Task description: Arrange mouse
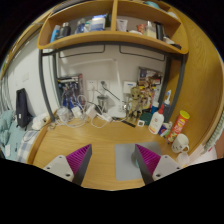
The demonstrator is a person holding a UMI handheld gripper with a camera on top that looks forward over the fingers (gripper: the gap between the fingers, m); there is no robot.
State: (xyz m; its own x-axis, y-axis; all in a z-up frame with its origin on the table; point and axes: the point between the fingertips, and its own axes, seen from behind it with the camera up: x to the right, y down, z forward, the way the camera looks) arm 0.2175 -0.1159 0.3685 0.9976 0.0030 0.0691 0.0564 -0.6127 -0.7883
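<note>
Over wooden desk [95, 143], jaws apart

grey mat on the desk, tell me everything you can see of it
The grey mat is a flat, thin rectangle, matte and plain, looking like a mouse pad. It lies flat on the wooden desk, its long sides running away from the camera. It sits just ahead of the tool, in the gap between the open fingers and closer to the right one, whose tip overlaps its right edge. Nothing rests on it; no mouse shows there.
</note>
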